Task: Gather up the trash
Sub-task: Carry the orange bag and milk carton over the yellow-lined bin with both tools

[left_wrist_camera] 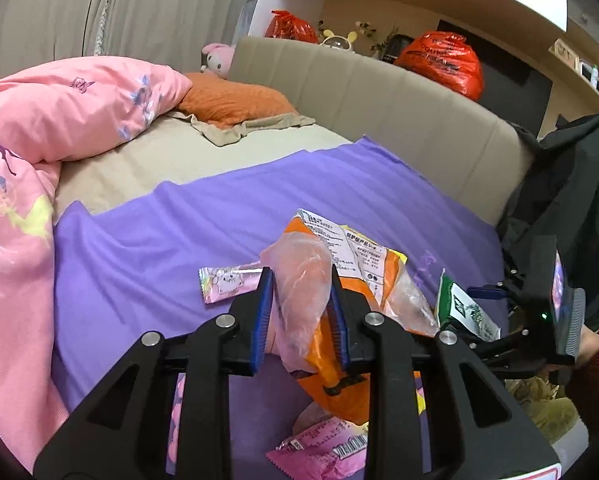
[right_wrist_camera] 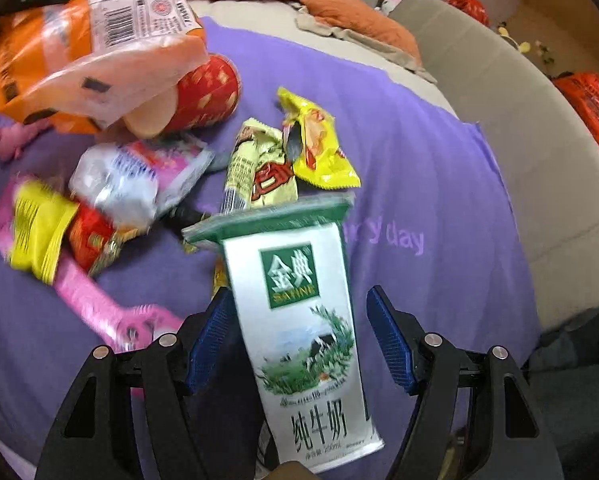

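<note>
Already, in the left wrist view, our left gripper (left_wrist_camera: 301, 304) pinches the orange plastic bag (left_wrist_camera: 339, 280), limp, light and slippery, above the purple cloth (left_wrist_camera: 159, 220), with a pink wrapper (left_wrist_camera: 229, 282) just left. In the right wrist view, our right gripper (right_wrist_camera: 299, 332) stands spread around the milk carton (right_wrist_camera: 299, 320), stiff but crushable, best taken mid-body; 2 yellow wrappers (right_wrist_camera: 319, 148) crowd the far side.

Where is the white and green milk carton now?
In the right wrist view, the white and green milk carton stands between the open fingers of the right gripper, above the purple blanket, just below the yellow snack wrappers.
</note>
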A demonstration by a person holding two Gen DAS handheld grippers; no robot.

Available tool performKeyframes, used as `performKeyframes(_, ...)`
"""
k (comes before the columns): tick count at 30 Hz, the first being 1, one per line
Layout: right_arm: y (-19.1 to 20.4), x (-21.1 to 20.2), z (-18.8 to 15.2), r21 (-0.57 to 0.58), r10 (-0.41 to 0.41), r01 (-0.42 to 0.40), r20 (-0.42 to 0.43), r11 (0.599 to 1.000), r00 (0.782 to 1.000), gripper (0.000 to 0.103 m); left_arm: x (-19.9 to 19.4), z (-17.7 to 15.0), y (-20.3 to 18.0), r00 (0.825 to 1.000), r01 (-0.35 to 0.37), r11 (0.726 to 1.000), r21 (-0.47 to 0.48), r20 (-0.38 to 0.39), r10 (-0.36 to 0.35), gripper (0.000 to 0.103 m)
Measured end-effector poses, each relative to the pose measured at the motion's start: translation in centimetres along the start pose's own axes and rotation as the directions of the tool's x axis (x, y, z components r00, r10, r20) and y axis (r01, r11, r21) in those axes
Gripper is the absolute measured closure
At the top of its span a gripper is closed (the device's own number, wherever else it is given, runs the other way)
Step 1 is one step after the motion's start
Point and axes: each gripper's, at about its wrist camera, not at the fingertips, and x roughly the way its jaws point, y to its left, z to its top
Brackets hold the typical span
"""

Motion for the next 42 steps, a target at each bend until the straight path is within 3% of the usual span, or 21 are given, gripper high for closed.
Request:
performKeyframes(3, -0.5, 0.2, 1.1, 0.088, 0.054, -0.053, -0.008, 0.995, 0.998, 0.049, 0.2, 0.0, 0.4, 1.000, 0.015, 1.000, -0.012, -0.008, -0.015, 0.078)
performKeyframes(6, -0.5, -0.8, 1.5, 0.149, 0.053, -0.055, 0.018, 0.987, 0.998, 0.053, -0.1, 0.1, 0.6, 1.000, 0.013, 1.000, -0.012, 0.004, -0.013, 0.078)
performKeyframes(11, -1.6, -6.3, -0.4, 0.269, -0.027, -0.012, 0.139, 0.963, 0.990, 0.054, -2.1, 0.6, -0.4, 0.998, -0.010, 1.000, 0.004, 0.069, 0.010, 0.078)
performKeyframes(17, -3.7, -14.2, -4.7, 0.406, -0.126, 0.000, 0.284, 0.914, 0.951, 0.055, -5.1, 1.2, -3.5, 0.994, -0.010, 1.000, 0.030, 0.114, 0.007, 0.079)
performKeyframes(21, -5.4, -17.7, -6.9, 0.441, -0.153, -0.006, 0.324, 0.897, 0.934, 0.055, -7.6, 1.7, -7.3, 0.988, -0.047, 0.994, 0.099, 0.154, 0.032, 0.080)
performKeyframes(26, -7.0, -23.1, -11.6, 0.490, -0.226, 0.009, 0.385, 0.872, 0.895, 0.055, -11.1, 2.1, -12.9, 0.975, -0.052, 0.985, 0.165, 0.223, 0.014, 0.080)
performKeyframes(33, -9.5, -30.1, -19.5, 0.570, -0.321, 0.016, 0.439, 0.822, 0.839, 0.055, -13.0, -0.1, -22.1, 0.974, 0.031, 0.963, 0.269, 0.210, -0.090, 0.080)
performKeyframes(38, -11.5, -33.9, -25.4, 0.634, -0.401, 0.052, 0.421, 0.771, 0.814, 0.055, -12.0, -2.7, -28.5, 0.969, 0.154, 0.934, 0.322, 0.134, -0.206, 0.080)
performKeyframes(42, -12.7, -35.3, -29.9, 0.692, -0.454, 0.076, 0.382, 0.718, 0.805, 0.055, -10.0, -5.6, -33.8, 0.953, 0.267, 0.895, 0.357, 0.042, -0.301, 0.080)
